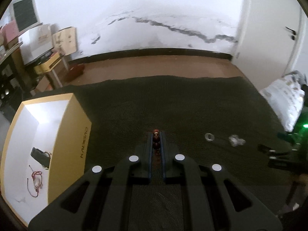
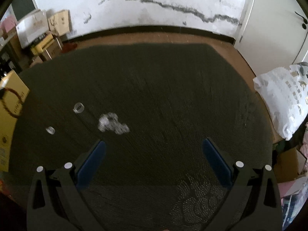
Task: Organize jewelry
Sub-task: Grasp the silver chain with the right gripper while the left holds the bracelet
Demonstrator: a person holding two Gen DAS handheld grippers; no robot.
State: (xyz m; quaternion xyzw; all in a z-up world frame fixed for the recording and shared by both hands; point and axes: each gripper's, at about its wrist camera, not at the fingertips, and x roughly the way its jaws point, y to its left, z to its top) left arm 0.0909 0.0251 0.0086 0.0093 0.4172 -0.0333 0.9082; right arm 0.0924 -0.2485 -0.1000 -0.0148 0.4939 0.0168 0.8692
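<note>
My left gripper (image 1: pixel 156 134) is shut on a dark red beaded bracelet (image 1: pixel 156 140), held above the dark green mat (image 1: pixel 173 105). The bracelet hangs as a blurred red loop at the left edge of the right wrist view (image 2: pixel 11 102). A yellow box (image 1: pixel 73 134) with a white inside stands to the left; it holds a red cord necklace (image 1: pixel 35 182) and a small dark item (image 1: pixel 40 156). On the mat lie a clear ring (image 1: pixel 209 136) (image 2: pixel 79 107), a smaller clear ring (image 2: pixel 50 130) and a crumpled clear piece (image 1: pixel 236 140) (image 2: pixel 110 124). My right gripper (image 2: pixel 154 150) is open and empty above the mat.
A patterned white pillow (image 2: pixel 284 96) lies at the mat's right edge. Cardboard boxes and shelves (image 1: pixel 38 48) stand at the back left by the stained white wall. A white door (image 2: pixel 279 19) is at the back right. Brown floor surrounds the mat.
</note>
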